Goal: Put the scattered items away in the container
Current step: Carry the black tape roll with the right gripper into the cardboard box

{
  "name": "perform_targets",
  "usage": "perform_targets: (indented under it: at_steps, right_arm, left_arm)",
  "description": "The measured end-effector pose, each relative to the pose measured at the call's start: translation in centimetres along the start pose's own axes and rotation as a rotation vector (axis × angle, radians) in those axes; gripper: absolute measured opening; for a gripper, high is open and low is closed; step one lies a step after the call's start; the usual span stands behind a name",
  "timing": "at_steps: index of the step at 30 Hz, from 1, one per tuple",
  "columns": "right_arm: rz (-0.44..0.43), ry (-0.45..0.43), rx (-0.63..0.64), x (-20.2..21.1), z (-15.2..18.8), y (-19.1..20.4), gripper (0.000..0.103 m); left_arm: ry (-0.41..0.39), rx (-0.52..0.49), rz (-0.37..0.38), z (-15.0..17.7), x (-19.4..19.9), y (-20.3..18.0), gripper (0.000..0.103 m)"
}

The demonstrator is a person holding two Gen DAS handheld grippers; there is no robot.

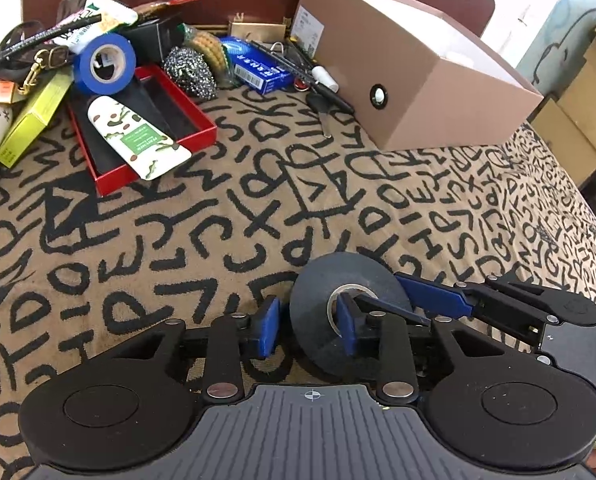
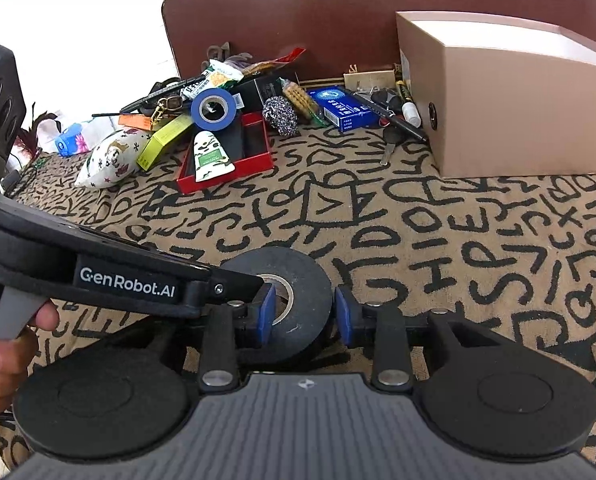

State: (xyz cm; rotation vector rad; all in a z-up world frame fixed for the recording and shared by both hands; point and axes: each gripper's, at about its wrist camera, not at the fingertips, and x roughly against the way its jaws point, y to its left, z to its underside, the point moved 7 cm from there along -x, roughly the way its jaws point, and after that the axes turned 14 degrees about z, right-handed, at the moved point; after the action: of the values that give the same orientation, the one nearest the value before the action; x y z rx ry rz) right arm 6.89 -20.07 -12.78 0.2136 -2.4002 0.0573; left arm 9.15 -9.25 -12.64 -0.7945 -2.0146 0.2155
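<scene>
A black tape roll [image 1: 330, 320] lies on the patterned cloth between both grippers; it also shows in the right wrist view [image 2: 298, 300]. My left gripper [image 1: 308, 326] has one finger outside the roll and one in its core; whether it clamps the wall is unclear. My right gripper [image 2: 304, 314] has one finger in the core and one outside, with a gap at the outer pad. The tan open box [image 1: 410, 76] stands at the back right; it also shows in the right wrist view [image 2: 518, 108].
A pile of items lies at the back left: blue tape roll [image 1: 106, 64], red tray [image 1: 146, 128] with a white tube [image 1: 138, 136], steel scourer [image 1: 190, 72], blue carton [image 1: 258, 66], yellow-green box [image 1: 34, 120], pens and a key [image 1: 326, 116]. A brown chair back [image 2: 378, 12] stands behind.
</scene>
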Motion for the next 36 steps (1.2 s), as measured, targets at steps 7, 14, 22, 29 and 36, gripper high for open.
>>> perform_targets:
  at_steps: [7, 14, 22, 29, 36]
  right_arm:
    - [-0.006, 0.01, -0.006, -0.3, 0.0, -0.3, 0.035]
    - [0.004, 0.011, -0.001, 0.3, 0.1, -0.5, 0.032]
    - [0.054, -0.029, -0.041, 3.2, -0.3, -4.2, 0.03]
    - [0.134, -0.131, -0.085, 5.6, -3.3, -10.2, 0.03]
    - [0.231, -0.253, -0.099, 7.1, -7.6, -16.0, 0.03]
  left_arm:
    - [0.005, -0.015, -0.007, -0.2, -0.5, 0.1, 0.041]
    - [0.028, -0.034, -0.034, -0.2, -0.3, -0.8, 0.042]
    - [0.036, -0.084, 0.006, -0.8, -0.9, -5.1, 0.04]
    - [-0.002, -0.186, 0.06, -5.7, -2.3, -11.6, 0.04]
    - [-0.072, -0.283, 0.107, -11.9, -4.1, -17.8, 0.039]
